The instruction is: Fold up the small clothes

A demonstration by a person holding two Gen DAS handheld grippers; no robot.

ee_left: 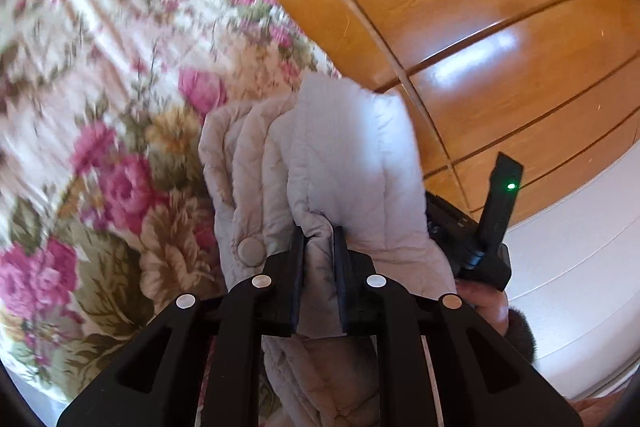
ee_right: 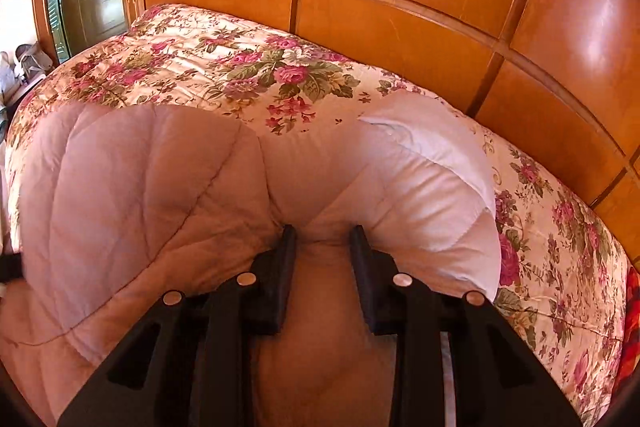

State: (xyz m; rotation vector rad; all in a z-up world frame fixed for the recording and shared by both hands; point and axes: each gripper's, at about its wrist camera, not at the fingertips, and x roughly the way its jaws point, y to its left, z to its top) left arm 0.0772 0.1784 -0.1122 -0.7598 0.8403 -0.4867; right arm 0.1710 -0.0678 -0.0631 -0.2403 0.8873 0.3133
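Both the left gripper point(ee_left: 319, 233) and the right gripper point(ee_right: 323, 231) have jaws clamped on the quilted jacket point(ee_right: 132, 187), which hides much of the floral bedspread point(ee_right: 240, 67).

Floral bedspread point(ee_left: 100, 99) motion-blurred; jacket point(ee_left: 320, 155) bottom cut off.

Your left gripper point(ee_left: 319, 239) is clamped on a bunched fold of the pale quilted jacket point(ee_left: 320, 155); fabric fills the gap between the pads. A round snap point(ee_left: 250, 250) sits just left of the left finger. Jacket hangs in front of the floral bedspread point(ee_left: 100, 131), which is motion-blurred. Wood panelling point(ee_left: 480, 27) upper right. Your right gripper point(ee_left: 486, 227), green LED lit, shows right of the jacket, hand point(ee_left: 486, 303) below it.
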